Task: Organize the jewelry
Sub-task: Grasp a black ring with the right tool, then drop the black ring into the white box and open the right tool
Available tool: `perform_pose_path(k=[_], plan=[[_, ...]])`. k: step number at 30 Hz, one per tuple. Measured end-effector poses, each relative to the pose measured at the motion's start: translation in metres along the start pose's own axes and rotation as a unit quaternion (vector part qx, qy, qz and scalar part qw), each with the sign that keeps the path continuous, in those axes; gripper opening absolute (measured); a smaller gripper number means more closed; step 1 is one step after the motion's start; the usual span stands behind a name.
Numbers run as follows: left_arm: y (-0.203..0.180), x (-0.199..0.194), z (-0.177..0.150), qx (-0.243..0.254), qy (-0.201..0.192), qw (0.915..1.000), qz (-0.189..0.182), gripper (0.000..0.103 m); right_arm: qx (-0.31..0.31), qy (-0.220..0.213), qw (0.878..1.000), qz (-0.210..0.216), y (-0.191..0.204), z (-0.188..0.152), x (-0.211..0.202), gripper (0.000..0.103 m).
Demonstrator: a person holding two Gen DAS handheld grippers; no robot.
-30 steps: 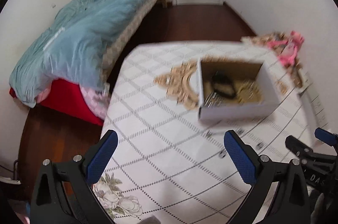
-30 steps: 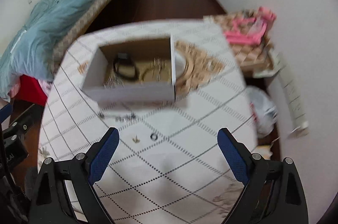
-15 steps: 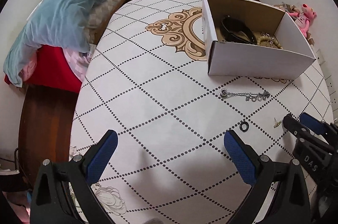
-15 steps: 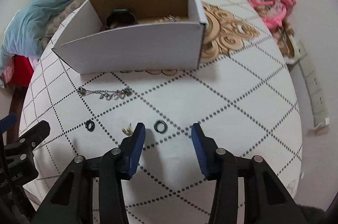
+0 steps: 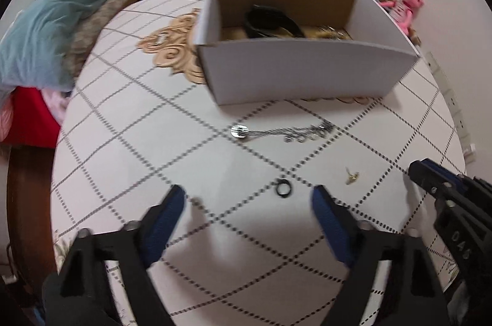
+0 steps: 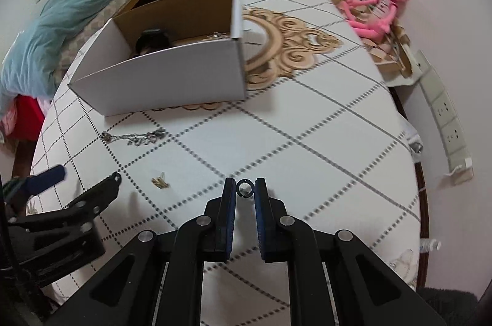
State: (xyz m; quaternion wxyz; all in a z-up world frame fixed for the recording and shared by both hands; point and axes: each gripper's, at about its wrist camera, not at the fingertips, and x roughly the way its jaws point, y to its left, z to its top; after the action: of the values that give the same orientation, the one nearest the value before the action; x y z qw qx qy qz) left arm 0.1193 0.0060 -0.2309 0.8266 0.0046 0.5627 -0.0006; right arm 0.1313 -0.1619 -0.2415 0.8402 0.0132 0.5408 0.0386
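I'm closing right gripper (image 6: 245, 189) fingers around the small black ring (image 6: 245, 188) flat on the bench (image 6: 307, 141); tiny, stiff, slippery, so pinch its outer edges. Left gripper (image 5: 247, 201) closing, empty.

Left wrist view: pale embossed characters on the black plastic body of the right tongs (image 5: 461, 237) at the frame's right edge; they look like "046", partly cut off and blurred, so the reading is uncertain. Right wrist view: no legible text, labels or numbers on anything.
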Motion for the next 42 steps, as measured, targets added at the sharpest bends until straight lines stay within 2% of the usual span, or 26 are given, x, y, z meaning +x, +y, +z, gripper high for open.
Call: perform_pose_path(k=[2, 4, 5, 6, 8, 13, 19, 23, 26, 30, 34, 36, 39, 40, 41, 42], plan=[[-0.004, 0.003, -0.001, 0.006, 0.002, 1.0000, -0.001, 0.056, 0.008, -0.001, 1.000, -0.003, -0.005, -0.002, -0.002, 0.013], [-0.008, 0.004, -0.002, 0.011, 0.001, 0.9999, -0.010, 0.042, 0.015, -0.002, 1.000, -0.003, -0.010, -0.002, -0.003, 0.013], [-0.008, 0.003, -0.002, 0.013, -0.005, 0.9998, -0.012, 0.031, 0.016, -0.003, 1.000, -0.004, -0.011, -0.002, -0.004, 0.013], [-0.010, 0.002, -0.002, 0.017, -0.009, 0.9997, -0.014, 0.027, 0.017, -0.003, 1.000, -0.005, -0.012, -0.002, -0.004, 0.013], [-0.012, 0.001, -0.001, 0.022, -0.011, 0.9995, -0.018, 0.010, 0.018, -0.005, 1.000, -0.006, -0.014, -0.002, -0.006, 0.013], [-0.014, -0.004, -0.001, 0.019, -0.024, 0.9991, -0.029, 0.010, 0.015, -0.010, 1.000, -0.004, -0.011, -0.002, -0.013, 0.013], [-0.008, -0.033, 0.007, 0.014, -0.053, 0.9973, -0.049, 0.010, 0.019, -0.032, 0.999, 0.012, -0.011, 0.006, -0.035, 0.013], [-0.002, -0.065, 0.027, 0.009, -0.082, 0.9940, -0.073, 0.010, 0.024, -0.050, 0.998, 0.038, -0.009, 0.024, -0.057, 0.013], [0.005, -0.085, 0.058, 0.003, -0.096, 0.9908, -0.096, 0.010, 0.020, -0.063, 0.996, 0.064, -0.004, 0.050, -0.071, 0.013], [0.014, -0.081, 0.098, 0.001, -0.088, 0.9903, -0.107, 0.010, 0.006, -0.067, 0.994, 0.086, 0.006, 0.091, -0.071, 0.013], [0.020, -0.061, 0.128, -0.011, -0.060, 0.9914, -0.116, 0.010, -0.005, -0.028, 0.995, 0.097, 0.017, 0.134, -0.045, 0.013], [0.023, -0.052, 0.139, -0.019, -0.040, 0.9935, -0.105, 0.011, -0.009, -0.002, 0.995, 0.099, 0.019, 0.150, -0.028, 0.013], [0.026, -0.037, 0.151, -0.029, -0.004, 0.9959, -0.086, 0.018, -0.014, 0.039, 0.994, 0.099, 0.022, 0.166, -0.008, 0.014], [0.026, -0.035, 0.152, -0.027, 0.000, 0.9966, -0.078, 0.028, -0.013, 0.054, 0.993, 0.102, 0.022, 0.170, -0.002, 0.015], [0.027, -0.034, 0.154, -0.026, 0.000, 0.9974, -0.067, 0.044, -0.011, 0.063, 0.993, 0.099, 0.022, 0.174, 0.002, 0.026], [0.029, -0.035, 0.154, -0.026, -0.006, 0.9978, -0.060, 0.055, -0.011, 0.064, 0.993, 0.094, 0.021, 0.177, 0.003, 0.042]])
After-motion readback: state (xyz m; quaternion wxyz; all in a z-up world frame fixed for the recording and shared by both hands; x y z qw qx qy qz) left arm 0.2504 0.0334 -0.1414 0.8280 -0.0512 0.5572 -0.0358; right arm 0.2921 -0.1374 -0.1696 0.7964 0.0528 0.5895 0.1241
